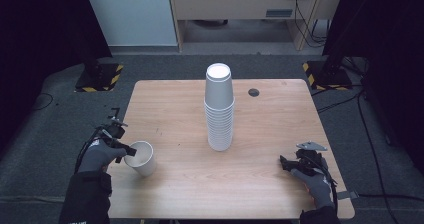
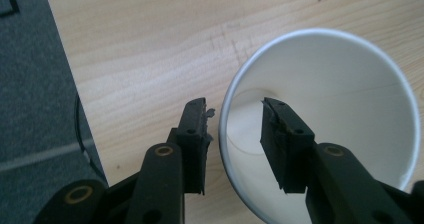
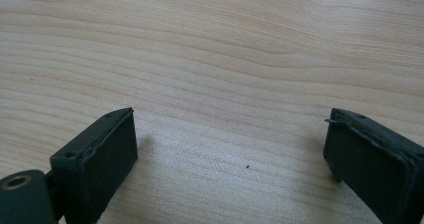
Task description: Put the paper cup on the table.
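Pale wood tabletop (image 1: 180,109) carries the work; the left gripper (image 2: 232,129) straddles the rim of the single paper cup (image 2: 340,99) near the table's left edge, one jaw inside, one outside, partly parted and not visibly pinching; the cup looks just set down, so backing off comes next; the right gripper (image 3: 230,144) gapes wide over bare wood, empty; the cup stack (image 1: 219,109) stands mid-table.

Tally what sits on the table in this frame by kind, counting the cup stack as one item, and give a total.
Single white paper cup, upright by the left gripper: 1
Stack of white paper cups, upside down, mid-table: 1
Grippers, left and right gripper: 2
Round dark cable hole in the table: 1
Total: 5
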